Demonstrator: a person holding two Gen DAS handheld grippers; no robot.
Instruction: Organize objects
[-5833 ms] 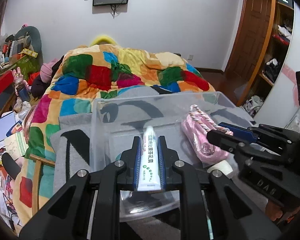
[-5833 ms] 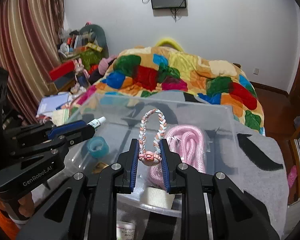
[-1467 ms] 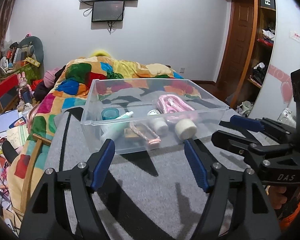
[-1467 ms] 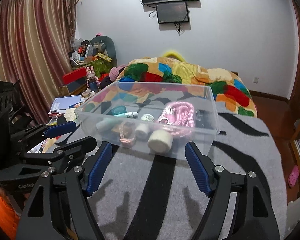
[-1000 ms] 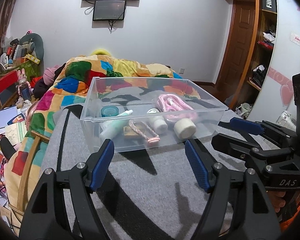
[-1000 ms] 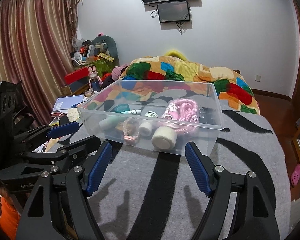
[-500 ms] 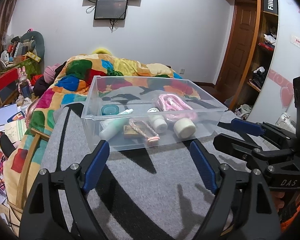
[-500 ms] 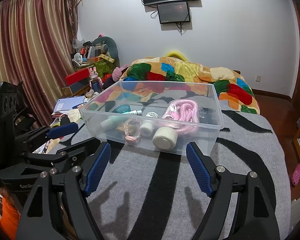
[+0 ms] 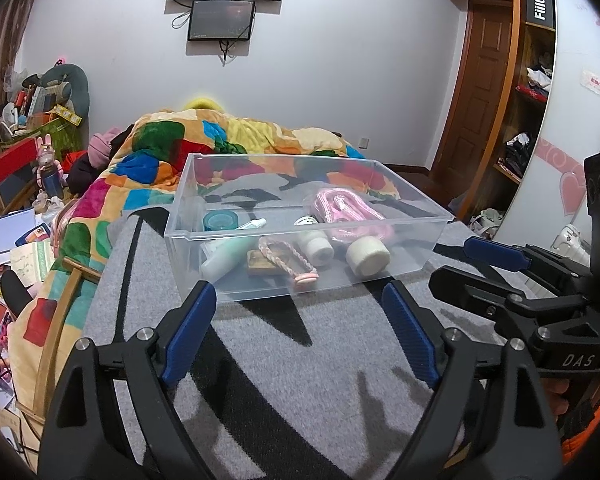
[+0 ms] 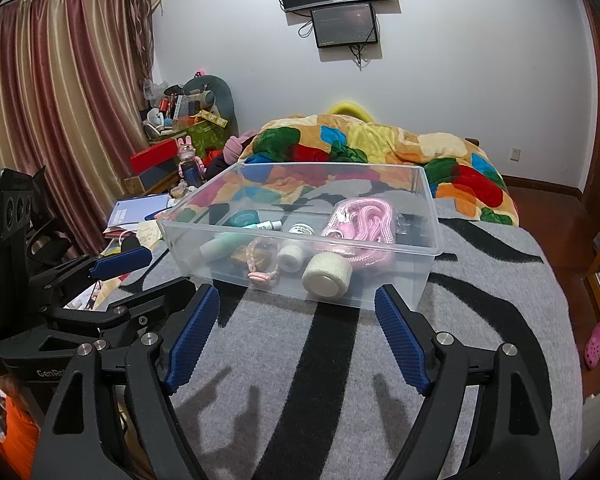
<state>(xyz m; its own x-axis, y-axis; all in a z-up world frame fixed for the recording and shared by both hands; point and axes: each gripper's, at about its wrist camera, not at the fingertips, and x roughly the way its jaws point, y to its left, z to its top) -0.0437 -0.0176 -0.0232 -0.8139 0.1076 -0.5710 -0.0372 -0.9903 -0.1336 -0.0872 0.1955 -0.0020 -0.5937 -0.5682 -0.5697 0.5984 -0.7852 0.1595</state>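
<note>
You held both tools, left tool (image 9: 300, 328) and right tool (image 10: 296, 332), spread wide and empty over the striped blanket (image 9: 300, 380), short of the clear bin (image 10: 428, 248), its small items apparently all gathered inside.

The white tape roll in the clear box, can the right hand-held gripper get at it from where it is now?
Probably yes. The right hand-held gripper is open and empty, the clear box has no lid, and the white tape roll lies uncovered by the near wall. It would have to go over that wall and come down from above.
</note>
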